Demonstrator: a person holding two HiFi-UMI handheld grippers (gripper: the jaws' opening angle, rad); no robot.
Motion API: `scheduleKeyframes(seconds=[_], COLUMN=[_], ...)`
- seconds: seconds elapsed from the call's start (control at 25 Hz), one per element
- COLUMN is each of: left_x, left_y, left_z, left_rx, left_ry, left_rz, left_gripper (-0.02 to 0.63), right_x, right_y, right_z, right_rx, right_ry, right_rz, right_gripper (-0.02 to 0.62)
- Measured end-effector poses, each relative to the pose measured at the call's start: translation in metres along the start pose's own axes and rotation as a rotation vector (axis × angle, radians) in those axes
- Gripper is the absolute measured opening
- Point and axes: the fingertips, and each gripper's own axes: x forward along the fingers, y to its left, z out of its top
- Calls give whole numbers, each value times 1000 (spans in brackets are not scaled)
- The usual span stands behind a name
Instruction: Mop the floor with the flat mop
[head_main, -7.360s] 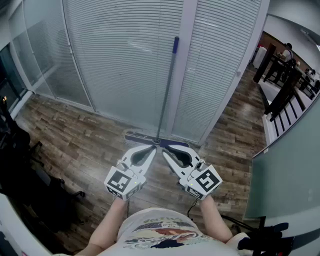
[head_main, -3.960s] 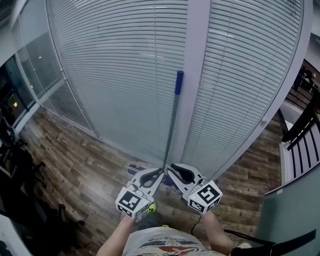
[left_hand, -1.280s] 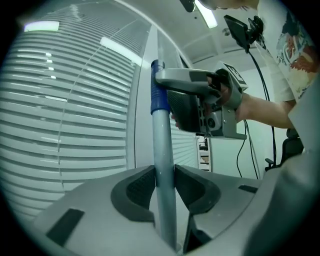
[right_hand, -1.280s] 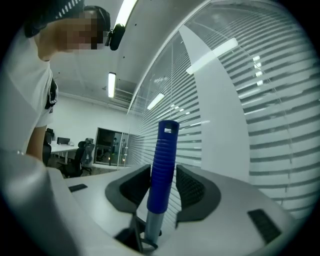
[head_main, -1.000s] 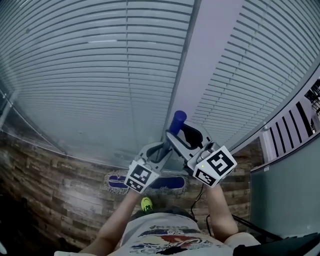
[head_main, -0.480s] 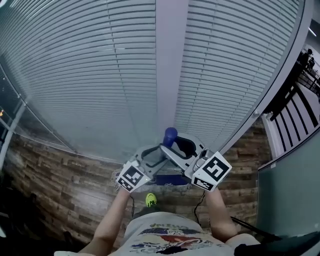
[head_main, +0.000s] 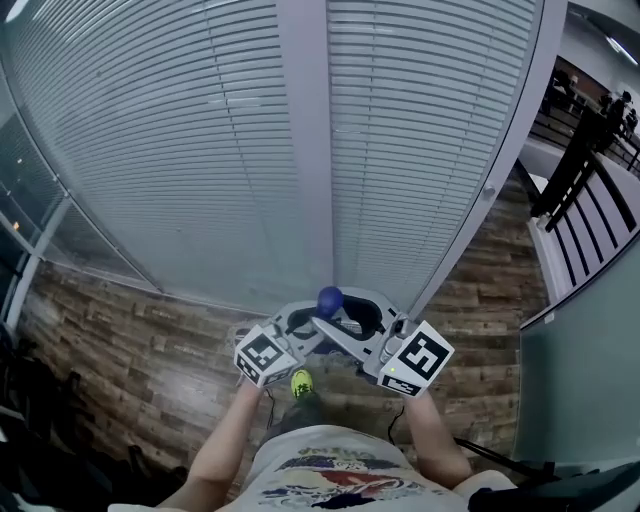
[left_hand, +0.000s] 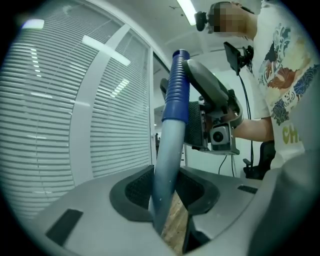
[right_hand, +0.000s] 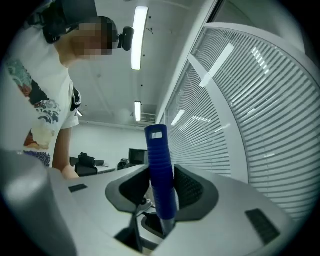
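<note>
Blue mop grip pinched in right claw; left claw (jaws just closing) pinches grey pole below.

Shirt, yellow print letters "CH" low on the front in left gripper view, cut off by a gripper's body, rest of print unreadable, no other legible text.

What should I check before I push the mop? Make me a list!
1. Right gripper on blue grip: ok, clamped.
2. Left gripper on grey pole: ok, jaws just closed further round it.
3. Mop head flat on floor: cannot tell, grippers cover it.
4. Green shoe out of the way: cannot tell, it's below the grippers.
5. Room ahead: probably not ok, blinds stand near.
</note>
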Motion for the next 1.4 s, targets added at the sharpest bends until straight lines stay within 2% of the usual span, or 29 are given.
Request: scheduleKeyframes(seconds=[0.16,0.44,0.72,0.88,1.04,1.4], left_x=[-3,-12,-35,-56,-77,-147], left_y=[-34,-69,-116,-155,-201,-312], left_z=[-10,-17,-33,-52,-66,-101], left_rx=[-80,-77,-89,-112,-96,-122], left_ry=[2,72,118,144,187,224], left_rz=[21,65,92,81,73,131], left_gripper=[115,115,120,130,137,156], right_x=[-27,-48,-70,-86,-108,-144], right_y=[30,65,123,170,223,366], right_z=[-8,-12,-25,-40,-55,-91], right_rx=[6,72,117,163,200,201], right_ry=[14,46,27,52,89,192], right_rz=[12,27,96,124,150,247], right_gripper=[149,156,164,172,181,195])
